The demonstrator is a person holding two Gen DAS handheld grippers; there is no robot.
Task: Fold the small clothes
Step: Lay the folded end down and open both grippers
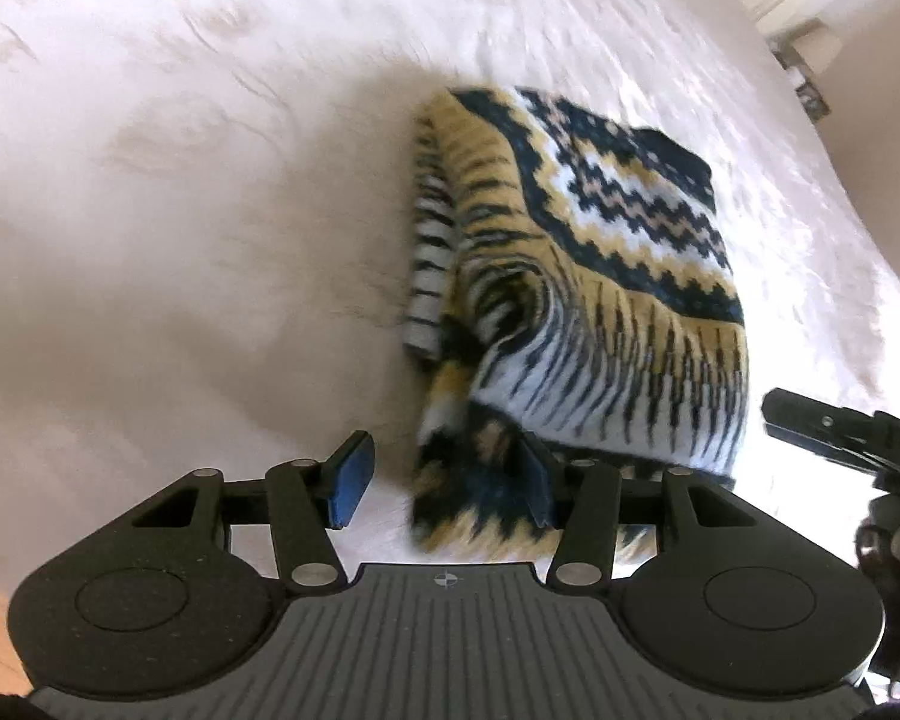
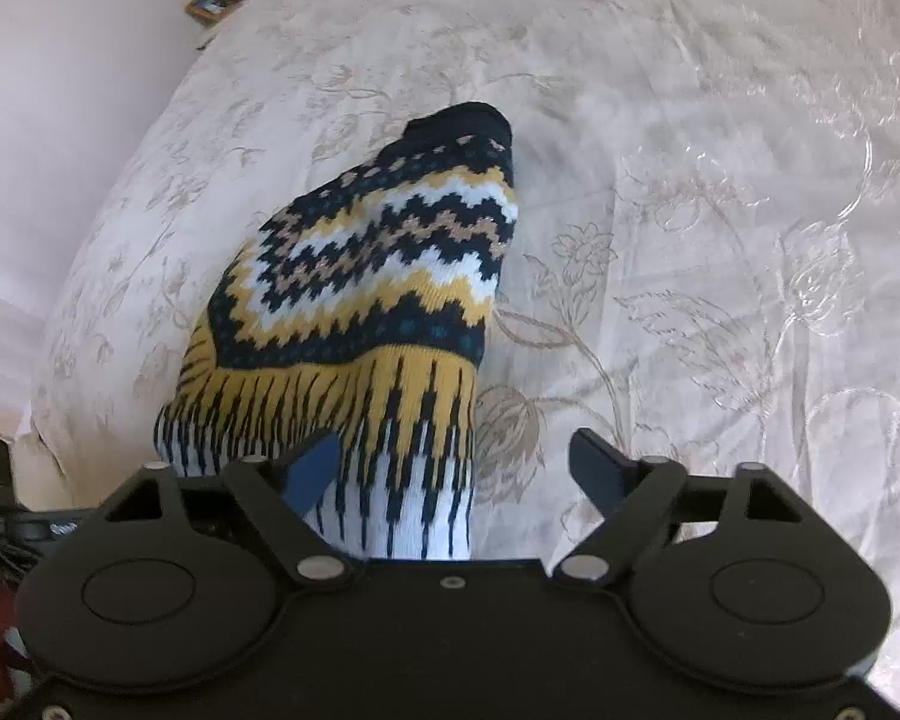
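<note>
1. Looking along the left gripper (image 1: 441, 483), we see its blue-padded fingers (image 1: 351, 480) standing partly apart, pressing on nothing; a dark, fuzzy edge of the garment lies between them, against the inner face of the right-hand pad
2. On the right gripper (image 2: 459, 468) the jaws stand wide, and the white striped hem sits between them without being pinched
3. The folded knitted sweater with navy, mustard and white zigzag bands (image 2: 366, 276) lies just ahead of both tools, a striped sleeve tucked along its left side in the left wrist view
4. It rests on a cream bedspread with embroidered flowers (image 2: 720, 210)
5. The other gripper's black body shows at the left view's right edge
</note>
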